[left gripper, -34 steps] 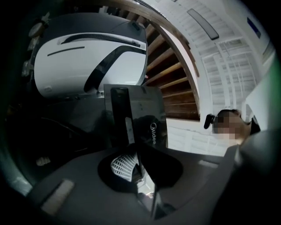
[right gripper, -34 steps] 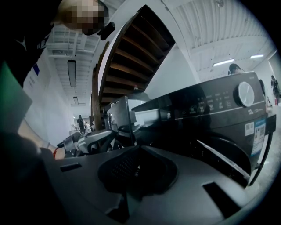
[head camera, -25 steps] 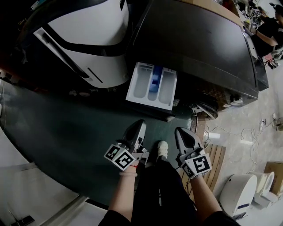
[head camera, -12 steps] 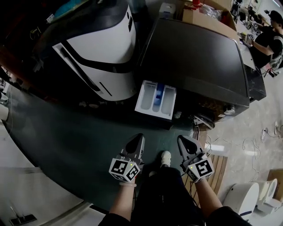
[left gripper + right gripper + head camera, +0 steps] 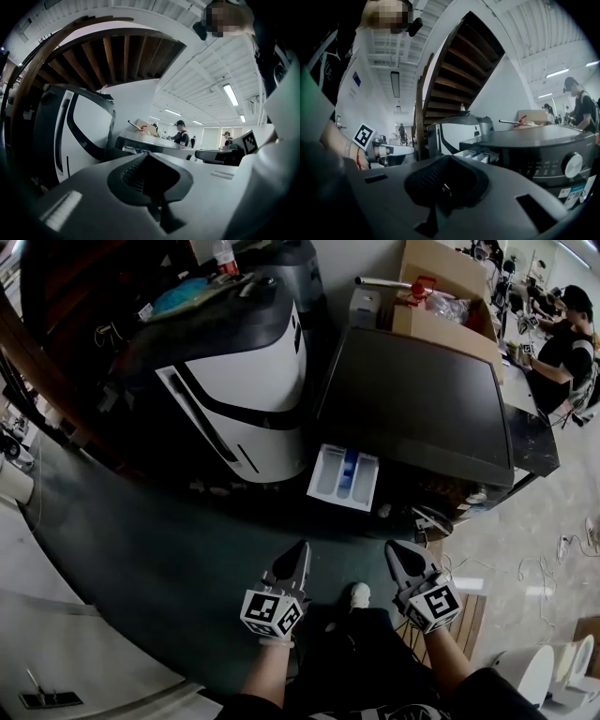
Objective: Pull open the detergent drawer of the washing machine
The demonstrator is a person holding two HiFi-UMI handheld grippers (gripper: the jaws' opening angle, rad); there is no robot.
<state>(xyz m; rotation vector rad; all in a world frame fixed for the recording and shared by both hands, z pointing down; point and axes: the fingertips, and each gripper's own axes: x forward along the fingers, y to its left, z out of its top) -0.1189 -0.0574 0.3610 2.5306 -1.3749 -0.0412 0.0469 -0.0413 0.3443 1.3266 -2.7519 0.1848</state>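
The dark washing machine (image 5: 412, 399) stands at upper right in the head view. Its white detergent drawer (image 5: 345, 474) sticks out of the front at the machine's left, pulled open, with a blue insert showing inside. Both grippers hang well short of it, over the floor. My left gripper (image 5: 300, 551) is shut and holds nothing. My right gripper (image 5: 399, 549) also looks shut and empty. The right gripper view shows the open drawer (image 5: 476, 153) and the machine's control panel (image 5: 543, 161) beyond my shut right gripper (image 5: 444, 187). In the left gripper view my left gripper (image 5: 151, 185) is shut.
A large white-and-black appliance (image 5: 234, 390) stands just left of the washer. A cardboard box (image 5: 441, 287) sits behind it. A seated person (image 5: 567, 334) is at far right. A dark green mat (image 5: 159, 549) covers the floor; a wooden pallet (image 5: 461, 607) lies right of my shoe (image 5: 358, 594).
Both grippers have risen and drawn away from the washer, so the drawer looks smaller and farther. The left gripper has rolled. The drawer stays open.
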